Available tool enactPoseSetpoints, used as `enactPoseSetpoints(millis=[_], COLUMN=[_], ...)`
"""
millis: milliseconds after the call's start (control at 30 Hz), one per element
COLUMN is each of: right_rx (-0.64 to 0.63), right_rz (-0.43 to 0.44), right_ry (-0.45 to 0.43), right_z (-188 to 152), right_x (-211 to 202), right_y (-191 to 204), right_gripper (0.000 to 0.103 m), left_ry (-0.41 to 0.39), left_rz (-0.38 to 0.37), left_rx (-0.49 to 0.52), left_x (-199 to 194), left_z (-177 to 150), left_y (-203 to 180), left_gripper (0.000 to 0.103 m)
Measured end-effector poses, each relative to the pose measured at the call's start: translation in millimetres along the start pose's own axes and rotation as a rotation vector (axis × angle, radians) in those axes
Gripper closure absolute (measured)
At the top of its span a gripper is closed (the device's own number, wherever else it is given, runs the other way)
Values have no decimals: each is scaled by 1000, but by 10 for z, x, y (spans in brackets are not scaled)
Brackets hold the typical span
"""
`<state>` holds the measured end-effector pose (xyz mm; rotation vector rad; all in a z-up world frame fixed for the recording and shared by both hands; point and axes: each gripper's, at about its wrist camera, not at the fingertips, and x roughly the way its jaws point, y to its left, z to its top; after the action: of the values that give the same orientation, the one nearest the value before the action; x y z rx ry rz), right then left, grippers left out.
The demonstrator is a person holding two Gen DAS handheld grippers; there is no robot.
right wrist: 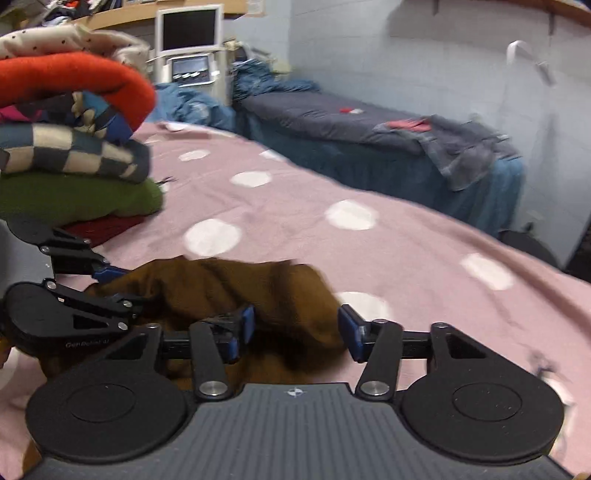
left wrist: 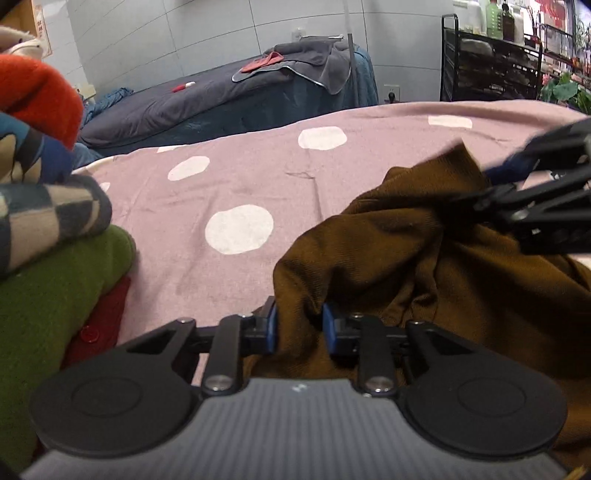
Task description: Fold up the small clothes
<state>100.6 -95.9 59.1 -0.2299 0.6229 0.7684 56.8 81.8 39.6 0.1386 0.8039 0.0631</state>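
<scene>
A big pink cover point(left wrist: 258, 177) with white dots is spread flat and fills most of both views. Behind it is a low bed point(right wrist: 332, 122) with a dark grey sheet, pushed against a pale tiled wall point(left wrist: 166, 33). A grey towel point(right wrist: 465, 144) hangs over one end of that bed.

On the pink cover, to the left, is a tall stack of folded clothes point(right wrist: 74, 155). A dark red piece is at the bottom, then a green one, then a blue and cream checked one, then a bright orange one higher up.

The brown garment point(left wrist: 406, 266) lies crumpled on the pink cover, close to both cameras and apart from the stack. It is bunched up with lots of folds.

The left gripper point(left wrist: 299, 328) has its blue pads close together, with a fold of the brown cloth squeezed between them, so it is pinching the cloth. In the right wrist view it comes in from the left with its tips at the left edge of the cloth.

The right gripper point(right wrist: 295, 328) has its blue pads spread about halfway. Part of the brown cloth sits between them. This view is blurry, and the pads do not seem to press on the cloth. In the left wrist view this gripper reaches in from the right side, over the far edge of the brown cloth.
</scene>
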Motion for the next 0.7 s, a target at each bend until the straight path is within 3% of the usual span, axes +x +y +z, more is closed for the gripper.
enactPoseSetpoints(millis=[33,100,200,267,333,433,533,633,700], right_rx=[-15,-24,25,-2,-27,-12,78,85,205], right_rz=[-10,-70,-130,-187,-217,-279,-208,-115,-34], right_ry=[15,16,-75,-137,-214,-282,-301,-281,-278], right_z=[-2,4,71,141,176,140,-20,-344,-561], right_x=[-3,-68,-451,-808,-1249,-1956,-2639,-3178,-3412], right_y=[58,99,54,106,177,248,330,536,616], right_gripper=[84,85,91,92,93,93,93,93,93], left_ry=[0,0,-4,-18,-71,-151,-209,-248,-255], left_rz=[-4,-18,-67,-87,-94,-131,-180,-245,-269], left_rx=[-15,-56,-72,-52,-40,-33,-46,-35,-9], left_x=[6,-30,-155,-295,-492,-812,-1087,-1266,-1324], left_z=[6,28,51,69,87,154,239,306,336], left_y=[45,135,202,182,152,129,105,13,-96], left_gripper=[80,81,72,42,25,15,8,7,7])
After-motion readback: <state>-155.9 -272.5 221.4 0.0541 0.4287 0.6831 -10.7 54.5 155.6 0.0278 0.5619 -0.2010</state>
